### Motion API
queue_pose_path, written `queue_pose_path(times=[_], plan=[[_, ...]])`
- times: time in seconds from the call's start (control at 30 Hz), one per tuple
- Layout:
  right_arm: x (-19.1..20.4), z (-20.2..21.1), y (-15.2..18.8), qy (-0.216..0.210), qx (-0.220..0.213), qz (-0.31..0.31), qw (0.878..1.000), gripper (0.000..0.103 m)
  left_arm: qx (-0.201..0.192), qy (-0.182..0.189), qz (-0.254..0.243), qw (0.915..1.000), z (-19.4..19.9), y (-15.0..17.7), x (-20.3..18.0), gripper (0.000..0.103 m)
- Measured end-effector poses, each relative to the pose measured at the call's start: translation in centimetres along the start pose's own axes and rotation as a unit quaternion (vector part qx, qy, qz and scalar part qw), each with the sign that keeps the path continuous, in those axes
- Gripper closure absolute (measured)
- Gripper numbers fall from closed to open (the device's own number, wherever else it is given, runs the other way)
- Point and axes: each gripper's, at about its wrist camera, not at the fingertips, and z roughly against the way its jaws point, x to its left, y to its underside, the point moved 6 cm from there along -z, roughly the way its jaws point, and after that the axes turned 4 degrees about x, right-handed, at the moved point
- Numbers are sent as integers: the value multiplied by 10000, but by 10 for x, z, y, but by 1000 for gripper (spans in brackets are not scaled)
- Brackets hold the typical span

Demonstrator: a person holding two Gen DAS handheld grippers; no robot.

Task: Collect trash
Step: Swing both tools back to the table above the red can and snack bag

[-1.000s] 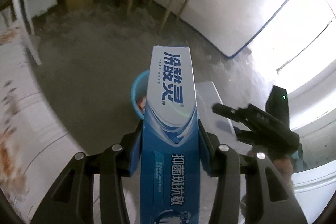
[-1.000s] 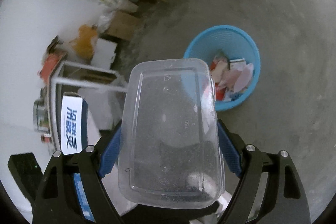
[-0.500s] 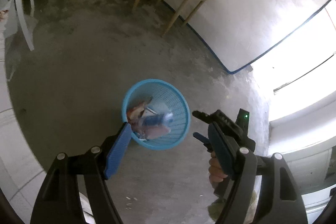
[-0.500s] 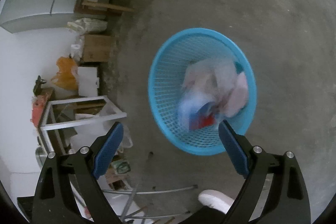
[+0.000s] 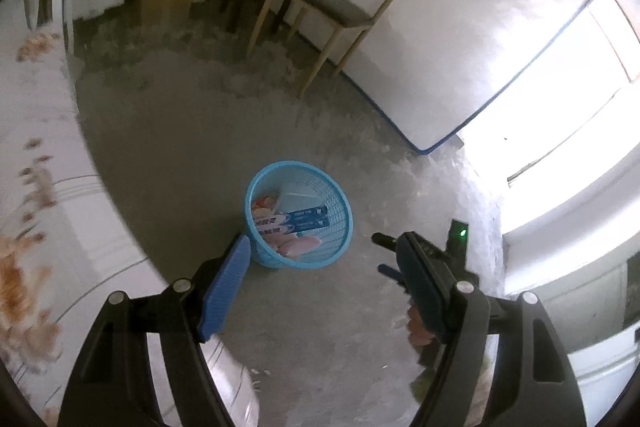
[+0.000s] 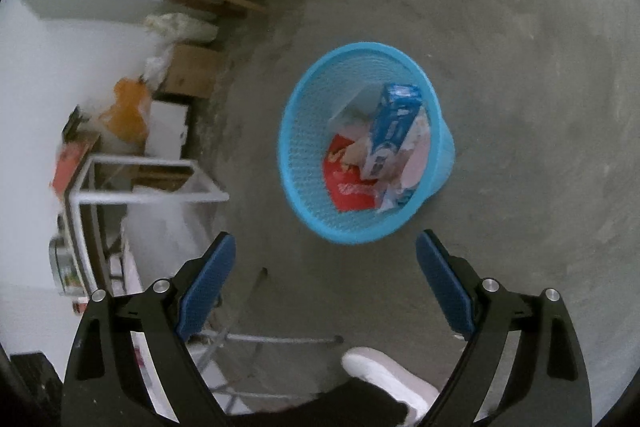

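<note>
Above the blue basket [image 6: 366,147] on the floor, I am holding both tools apart and empty, the toothpaste box [image 6: 390,129] already lying inside with other trash.

A blue toothpaste box [image 6: 394,129] lies tilted atop wrappers inside the blue mesh basket [image 6: 304,183].

Window glare [image 5: 592,99], blurred fisheye edges

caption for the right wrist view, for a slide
Open right gripper above a blue basket holding a toothpaste box and wrappers.
</note>
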Motion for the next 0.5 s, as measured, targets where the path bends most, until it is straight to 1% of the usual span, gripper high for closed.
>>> queue_pose_path(times=[0.03,0.13,0.23,0.3,0.37,0.43,0.5], plan=[[1,6,7,-15,-2,102,9999,15,-55,-54,-62,10000,9,7,0,29],[24,26,34,-19,67,570,9984,15,-370,-135,-291,9988,44,34,-2,26],[49,36,50,35,141,950,9954,15,-578,-242,-322,9975,71,55,8,25],[76,43,64,-7,166,1298,9914,15,-754,-402,-272,9960,91,69,22,24],[105,45,79,-64,190,1671,9857,15,-924,-685,-233,9931,111,86,41,24],[141,44,101,-118,248,2167,9759,15,-1009,-882,-152,9909,125,99,57,24],[169,39,122,-141,323,2573,9657,15,-1067,-1061,66,9886,142,118,79,24]])
